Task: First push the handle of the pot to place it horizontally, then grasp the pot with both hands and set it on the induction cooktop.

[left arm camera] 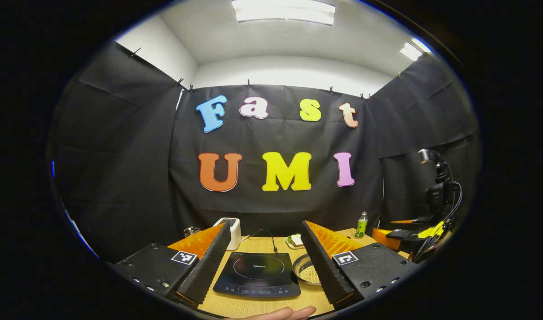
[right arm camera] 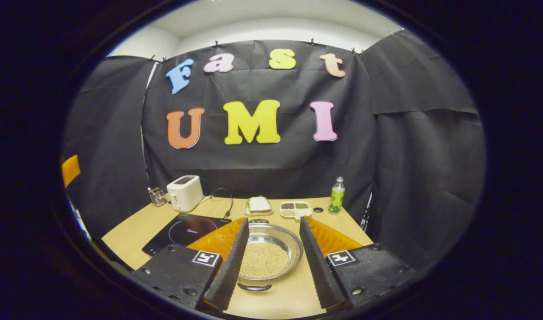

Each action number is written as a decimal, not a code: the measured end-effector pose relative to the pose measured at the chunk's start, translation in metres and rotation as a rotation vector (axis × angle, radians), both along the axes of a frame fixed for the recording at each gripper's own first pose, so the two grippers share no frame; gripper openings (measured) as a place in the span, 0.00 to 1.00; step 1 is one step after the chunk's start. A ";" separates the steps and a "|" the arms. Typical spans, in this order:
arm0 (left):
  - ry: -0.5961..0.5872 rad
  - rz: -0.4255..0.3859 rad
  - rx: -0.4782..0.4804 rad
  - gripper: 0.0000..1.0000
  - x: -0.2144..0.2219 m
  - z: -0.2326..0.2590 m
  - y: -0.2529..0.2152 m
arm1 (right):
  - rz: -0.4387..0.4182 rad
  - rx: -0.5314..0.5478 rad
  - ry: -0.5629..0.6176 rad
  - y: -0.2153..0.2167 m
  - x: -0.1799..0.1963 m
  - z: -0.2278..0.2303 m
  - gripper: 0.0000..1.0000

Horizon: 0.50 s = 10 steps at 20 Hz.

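Note:
A shallow steel pot [right arm camera: 267,255] holding pale grains sits on the wooden table [right arm camera: 129,231]. One loop handle [right arm camera: 254,286] points toward me and the other lies at the far rim. My right gripper [right arm camera: 274,221] is open, its fingers standing on either side of the pot without touching it. The black induction cooktop [right arm camera: 182,233] lies just left of the pot. In the left gripper view, my left gripper [left arm camera: 266,224] is open above the cooktop [left arm camera: 258,273]. The pot [left arm camera: 307,269] peeks out beside its right finger.
At the back of the table stand a white toaster [right arm camera: 184,192], a plate with a sandwich [right arm camera: 259,205], a small divided tray [right arm camera: 294,208] and a green bottle [right arm camera: 336,195]. A hand [left arm camera: 275,314] shows at the near edge. A black and yellow device [left arm camera: 424,235] stands far right.

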<state>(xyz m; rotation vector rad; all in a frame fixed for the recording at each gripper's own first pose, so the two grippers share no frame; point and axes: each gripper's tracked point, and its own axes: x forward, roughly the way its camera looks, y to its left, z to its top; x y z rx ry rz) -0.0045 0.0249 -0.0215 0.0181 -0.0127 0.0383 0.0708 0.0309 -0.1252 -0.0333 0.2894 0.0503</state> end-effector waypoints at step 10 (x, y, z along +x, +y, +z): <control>0.029 0.024 0.001 0.95 -0.001 -0.018 0.017 | 0.114 -0.077 0.209 0.052 0.018 -0.085 0.04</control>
